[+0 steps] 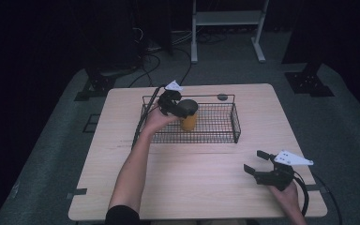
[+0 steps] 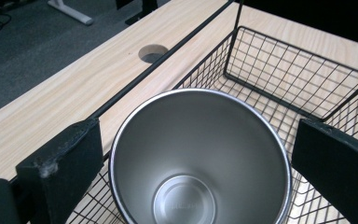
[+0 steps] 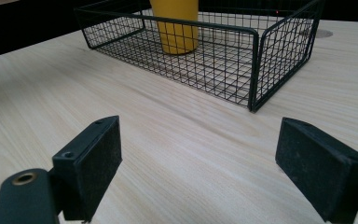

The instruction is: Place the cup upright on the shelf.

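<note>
Tumbler (image 1: 188, 117), yellow outside with a bare steel inside and a round rim, stands upright inside the wire basket (image 1: 215, 137), toward the basket's left half. Table (image 1: 178, 187) under the basket is pale wood grain with rounded corners; grey carpet, cables and a white frame leg lie beyond the basket in a dark room. Basket is a black wire grid, rectangular and low-walled, holding just the tumbler. Left gripper (image 1: 183, 108) hangs over the tumbler at the basket's left part, its black pads (image 2: 60, 172) spread on either side of the rim, not touching it. Round cable hole (image 1: 222, 97) sits in the tabletop just behind the basket. Right gripper (image 1: 255, 163) is well apart from the basket, in front of it and right, jaws spread wide over bare wood, holding nothing.
</note>
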`<act>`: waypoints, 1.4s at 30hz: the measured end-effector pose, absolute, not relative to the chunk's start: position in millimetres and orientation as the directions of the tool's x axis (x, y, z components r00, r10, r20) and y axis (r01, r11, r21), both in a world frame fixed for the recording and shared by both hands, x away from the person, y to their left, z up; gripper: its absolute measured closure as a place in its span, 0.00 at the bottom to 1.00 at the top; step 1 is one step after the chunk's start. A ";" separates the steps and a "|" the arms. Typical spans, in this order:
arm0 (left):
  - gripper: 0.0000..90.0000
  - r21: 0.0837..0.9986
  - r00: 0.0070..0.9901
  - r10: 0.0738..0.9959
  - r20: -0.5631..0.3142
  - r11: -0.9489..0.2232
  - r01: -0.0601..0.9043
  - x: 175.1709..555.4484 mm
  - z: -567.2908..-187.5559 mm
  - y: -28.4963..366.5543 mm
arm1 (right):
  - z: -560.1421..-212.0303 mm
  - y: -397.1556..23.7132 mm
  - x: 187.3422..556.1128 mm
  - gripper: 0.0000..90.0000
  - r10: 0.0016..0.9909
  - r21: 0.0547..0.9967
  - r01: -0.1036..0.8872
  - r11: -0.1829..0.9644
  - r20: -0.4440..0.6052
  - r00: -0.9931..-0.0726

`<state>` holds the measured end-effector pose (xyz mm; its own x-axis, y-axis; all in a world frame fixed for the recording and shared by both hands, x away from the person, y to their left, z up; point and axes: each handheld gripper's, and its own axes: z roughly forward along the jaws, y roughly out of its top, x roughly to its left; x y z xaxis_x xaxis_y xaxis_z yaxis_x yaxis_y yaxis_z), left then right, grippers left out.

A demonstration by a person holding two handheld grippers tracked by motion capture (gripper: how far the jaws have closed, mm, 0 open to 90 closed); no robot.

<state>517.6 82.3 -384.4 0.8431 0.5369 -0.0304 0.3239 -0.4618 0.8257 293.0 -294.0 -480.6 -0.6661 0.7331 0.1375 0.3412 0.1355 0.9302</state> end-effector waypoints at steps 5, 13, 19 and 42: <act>0.02 0.839 0.845 0.534 -0.018 -0.452 0.303 511.9 -378.5 82.0 | -480.6 -293.5 292.8 0.15 0.736 0.930 0.338 0.140 0.131 -0.665; 0.02 0.854 0.849 0.529 -0.014 -0.435 0.285 504.4 -371.6 84.9 | -480.7 -292.0 292.1 0.15 0.741 0.929 0.337 0.151 0.119 -0.661; 0.02 0.870 0.852 0.523 -0.030 -0.406 0.279 499.6 -368.9 89.2 | -480.6 -292.2 291.9 0.15 0.743 0.929 0.339 0.149 0.121 -0.659; 0.02 0.887 0.877 0.479 -0.041 -0.386 0.253 476.7 -368.2 92.0 | -480.7 -291.4 291.4 0.15 0.743 0.929 0.338 0.153 0.117 -0.659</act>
